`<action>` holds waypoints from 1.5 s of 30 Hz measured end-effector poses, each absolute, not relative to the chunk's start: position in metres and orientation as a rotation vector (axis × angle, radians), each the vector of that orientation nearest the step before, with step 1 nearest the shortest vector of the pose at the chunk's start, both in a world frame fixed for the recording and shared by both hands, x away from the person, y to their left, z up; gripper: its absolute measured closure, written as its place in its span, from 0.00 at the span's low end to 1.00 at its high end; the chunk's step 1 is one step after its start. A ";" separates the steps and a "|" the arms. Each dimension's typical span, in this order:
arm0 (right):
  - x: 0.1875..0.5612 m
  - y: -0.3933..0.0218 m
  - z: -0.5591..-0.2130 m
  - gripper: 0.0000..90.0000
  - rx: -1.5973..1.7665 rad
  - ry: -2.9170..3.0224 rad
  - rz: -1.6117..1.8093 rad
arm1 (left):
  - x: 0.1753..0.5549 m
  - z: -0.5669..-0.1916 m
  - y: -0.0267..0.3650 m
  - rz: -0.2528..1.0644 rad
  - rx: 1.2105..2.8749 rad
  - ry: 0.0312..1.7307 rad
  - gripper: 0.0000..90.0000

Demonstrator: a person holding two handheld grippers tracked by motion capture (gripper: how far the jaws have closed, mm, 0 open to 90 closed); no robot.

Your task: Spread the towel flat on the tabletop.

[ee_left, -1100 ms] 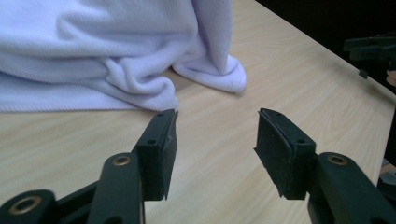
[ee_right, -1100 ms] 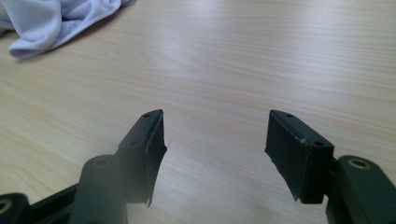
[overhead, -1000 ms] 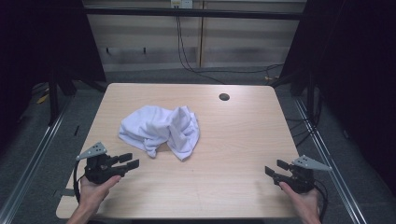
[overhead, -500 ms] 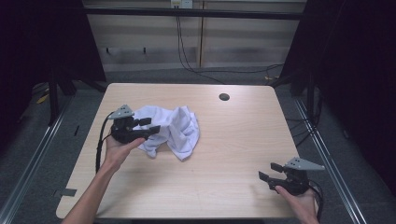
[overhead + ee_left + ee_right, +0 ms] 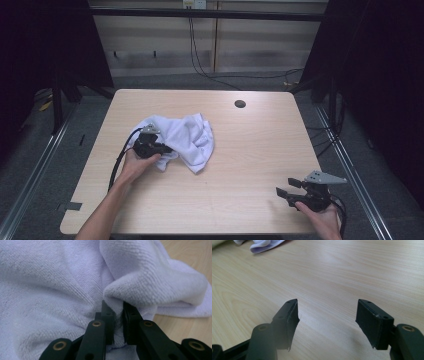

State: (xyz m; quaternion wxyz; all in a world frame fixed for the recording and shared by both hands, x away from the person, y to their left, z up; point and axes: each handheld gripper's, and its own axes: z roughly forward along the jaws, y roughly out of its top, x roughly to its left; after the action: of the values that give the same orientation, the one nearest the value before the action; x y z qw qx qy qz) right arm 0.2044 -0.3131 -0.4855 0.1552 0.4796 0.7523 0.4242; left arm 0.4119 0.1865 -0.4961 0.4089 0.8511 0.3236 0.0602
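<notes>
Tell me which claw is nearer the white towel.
Left. The left claw pinches a fold of the towel; the right claw sits open near the table's front right corner, well apart.

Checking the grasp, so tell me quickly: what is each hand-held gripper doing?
Left hand-held gripper: just closed, pinching a towel fold.
Right hand-held gripper: open, empty.

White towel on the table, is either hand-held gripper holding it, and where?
The left hand-held gripper pinches a raised fold of the white towel at its near-left edge; the right hand-held gripper holds nothing.
</notes>
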 end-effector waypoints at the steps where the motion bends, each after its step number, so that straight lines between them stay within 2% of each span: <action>1: 0.203 -0.313 -0.485 0.38 1.370 2.153 1.219 | 0.404 -0.497 0.188 0.144 2.143 0.808 0.91; 6: 0.202 -0.314 -0.485 0.39 1.378 2.152 1.214 | 0.385 -0.497 0.192 0.120 2.147 0.775 0.92; 9: 0.203 -0.313 -0.485 0.39 1.378 2.157 1.214 | 0.364 -0.499 0.192 0.062 2.137 0.734 0.92; 26: 0.197 -0.306 -0.480 0.40 1.346 2.176 1.236 | 0.299 -0.496 0.163 -0.060 2.194 0.566 0.93; 33: 0.191 -0.299 -0.478 0.39 1.335 2.185 1.225 | 0.266 -0.493 0.163 -0.190 2.230 0.495 0.92; 40: 0.193 -0.287 -0.475 0.39 1.315 2.199 1.262 | 0.252 -0.478 0.170 -0.204 2.218 0.465 0.64; 45: 0.193 -0.277 -0.468 0.39 1.268 2.209 1.287 | 0.256 -0.455 0.182 -0.140 2.141 0.468 0.59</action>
State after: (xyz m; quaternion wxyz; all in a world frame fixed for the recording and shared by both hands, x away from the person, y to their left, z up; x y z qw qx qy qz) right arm 0.1926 -0.2769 -0.4676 0.1433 0.4398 0.7661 0.4462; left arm 0.2563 0.1819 -0.4554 0.4553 0.8680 0.1899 -0.0566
